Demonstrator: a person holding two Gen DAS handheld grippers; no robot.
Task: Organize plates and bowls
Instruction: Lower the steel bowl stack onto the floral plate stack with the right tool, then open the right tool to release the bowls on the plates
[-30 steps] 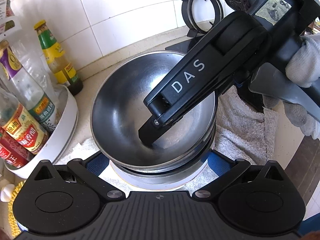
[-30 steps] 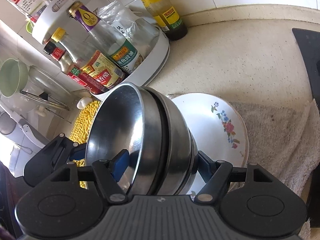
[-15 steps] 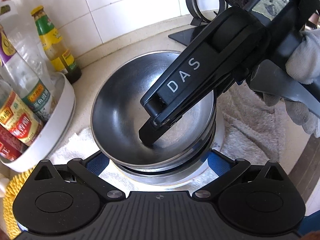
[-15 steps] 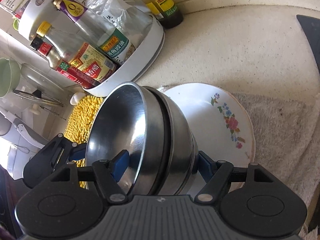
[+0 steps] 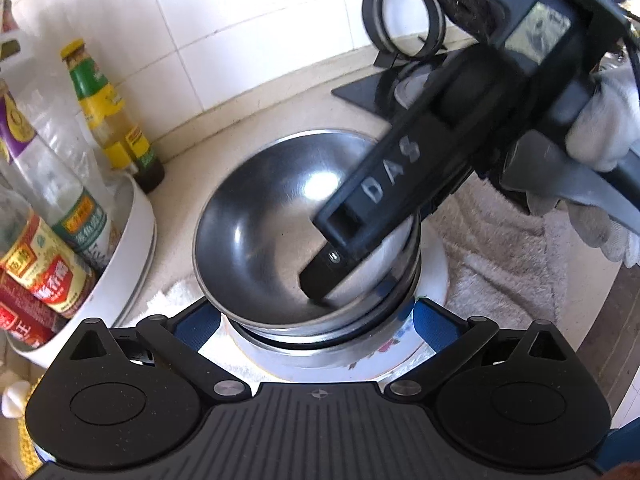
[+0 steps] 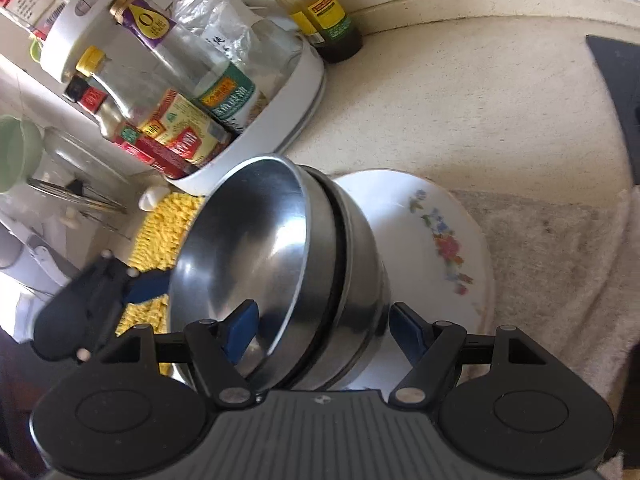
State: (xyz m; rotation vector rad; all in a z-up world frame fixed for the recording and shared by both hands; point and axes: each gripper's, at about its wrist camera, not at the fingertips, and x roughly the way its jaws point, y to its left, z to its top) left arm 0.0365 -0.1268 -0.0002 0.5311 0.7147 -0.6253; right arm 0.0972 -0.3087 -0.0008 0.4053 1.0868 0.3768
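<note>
The speckled beige stone countertop [image 6: 460,112] meets white wall tiles. A grey terry towel [image 6: 560,240] lies on it at about four o'clock, bearing a white floral-print plate [image 6: 436,220] near centre. At ten o'clock stands a white round plastic condiment caddy [image 6: 280,112]; just beside it, at twelve o'clock, a yellow-labelled sauce bottle [image 6: 320,8] stands on the stone. A yellow shaggy mat [image 6: 160,232] lies at nine o'clock.

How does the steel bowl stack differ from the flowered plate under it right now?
The steel bowl stack is bare grey metal; the flowered plate is white with painted blossoms. The stack is deep and sits tilted; the plate is shallow and lies flat on the towel. Both are round.
</note>
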